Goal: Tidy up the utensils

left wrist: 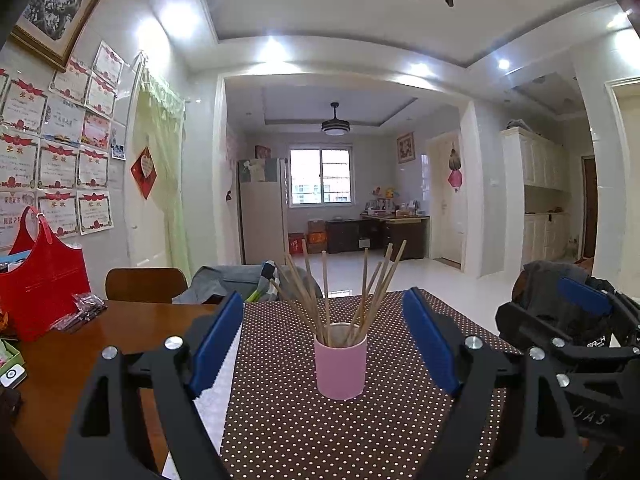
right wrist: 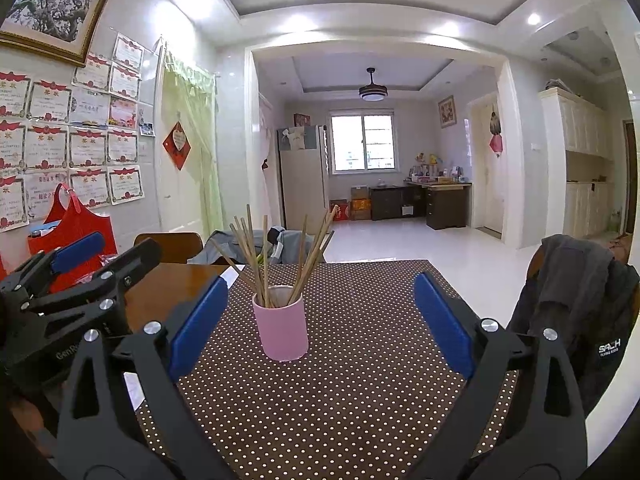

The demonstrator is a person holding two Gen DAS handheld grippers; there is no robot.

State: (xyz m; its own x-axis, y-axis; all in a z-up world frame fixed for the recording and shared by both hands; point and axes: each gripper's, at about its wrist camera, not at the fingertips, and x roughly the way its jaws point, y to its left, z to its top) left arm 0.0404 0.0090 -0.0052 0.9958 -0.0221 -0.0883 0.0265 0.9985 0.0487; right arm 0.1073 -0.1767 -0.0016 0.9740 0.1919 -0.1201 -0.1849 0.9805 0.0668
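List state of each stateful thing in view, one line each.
Pink cylindrical cup: upright on the dotted brown cloth, open top.
Wooden chopsticks: standing in the cup, fanned out.
Left tool: open, empty.
Right tool: open, empty.
Red tote bag: upright by the wall.

Pink cylindrical cup (left wrist: 340, 364) upright on brown polka-dot cloth (left wrist: 320, 432). Wooden chopsticks (left wrist: 344, 288) standing inside, roughly a dozen, fanned outward, tips leaning left and right.
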